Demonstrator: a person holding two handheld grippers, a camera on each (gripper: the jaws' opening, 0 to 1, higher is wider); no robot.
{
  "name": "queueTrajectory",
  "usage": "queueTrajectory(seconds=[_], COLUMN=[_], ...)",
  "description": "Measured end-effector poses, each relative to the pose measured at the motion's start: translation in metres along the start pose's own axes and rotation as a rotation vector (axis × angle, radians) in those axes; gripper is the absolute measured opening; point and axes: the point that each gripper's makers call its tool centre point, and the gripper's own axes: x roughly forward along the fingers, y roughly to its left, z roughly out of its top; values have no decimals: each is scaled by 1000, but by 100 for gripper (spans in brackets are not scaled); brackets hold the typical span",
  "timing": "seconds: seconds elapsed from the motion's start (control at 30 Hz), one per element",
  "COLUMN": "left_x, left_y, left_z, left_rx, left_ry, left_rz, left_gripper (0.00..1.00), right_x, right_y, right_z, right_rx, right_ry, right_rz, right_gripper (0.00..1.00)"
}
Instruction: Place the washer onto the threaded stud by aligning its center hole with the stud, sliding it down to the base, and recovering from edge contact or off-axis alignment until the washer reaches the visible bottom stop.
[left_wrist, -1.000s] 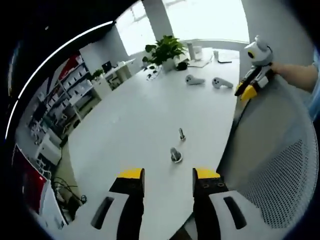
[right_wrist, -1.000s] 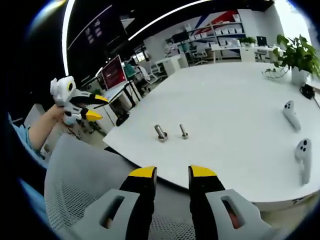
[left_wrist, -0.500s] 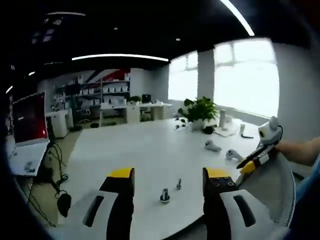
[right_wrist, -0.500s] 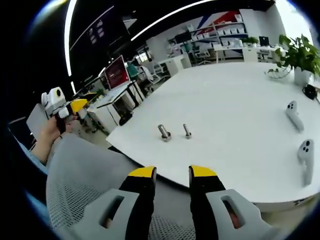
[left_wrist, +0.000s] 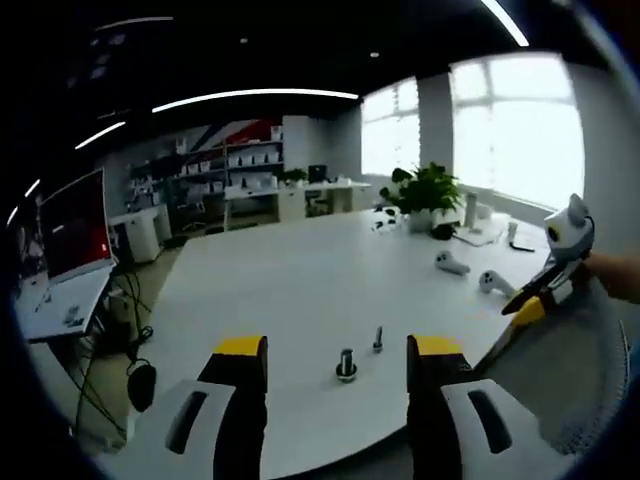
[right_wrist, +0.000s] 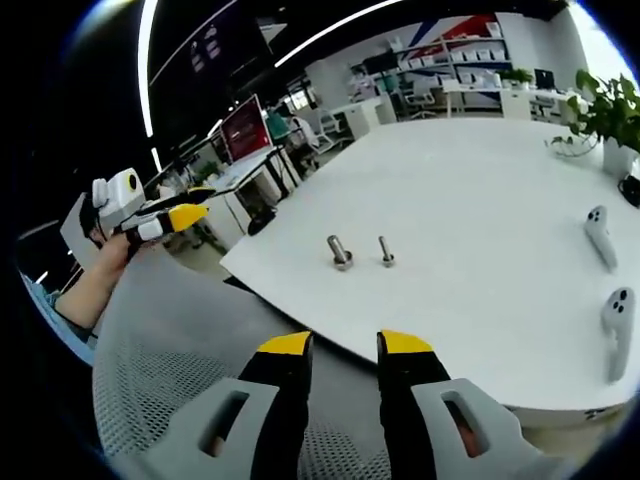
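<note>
Both grippers hang spread and empty, left gripper and right gripper. Ahead of their fingertips, the threaded stud and a small bolt stand side by side on the white table. A mesh chair back lies between the right fingers and the table edge.

Open office. White worktop centre frame; bright windows upper right; shelving at rear; ceiling strip lights; potted plant by windows.

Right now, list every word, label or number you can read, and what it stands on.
None can be read.
Red monitor screen: text too blurred.
Shelf boxes: labels too small.
Dark wall panel: marks illegible.
</note>
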Motion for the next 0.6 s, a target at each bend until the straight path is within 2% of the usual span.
queueTrajectory(seconds=[0.07,0.1,0.17,0.2,0.3,0.43,0.6], left_x=[5,5,6,4,4,5,5], left_y=[-1,0,0,4,6,8,11], left_z=[-20,-25,-20,-14,-15,-23,-32], left_rx=[93,119,92,44,55,85,97], left_ry=[88,116,93,63,61,107,156], left_rz=[18,22,21,36,49,70,85], left_gripper=[59,58,53,52,52,50,46], right_x=[0,0,0,-1,-1,-3,-2], right_y=[1,1,0,1,1,-3,-1], right_z=[-1,0,2,3,5,6,2], right_rx=[-7,-6,2,2,5,27,12], right_ry=[5,2,-14,-24,-39,-53,-28], right_rz=[4,4,0,1,-2,-20,-23], right_gripper=[28,28,27,27,27,27,28])
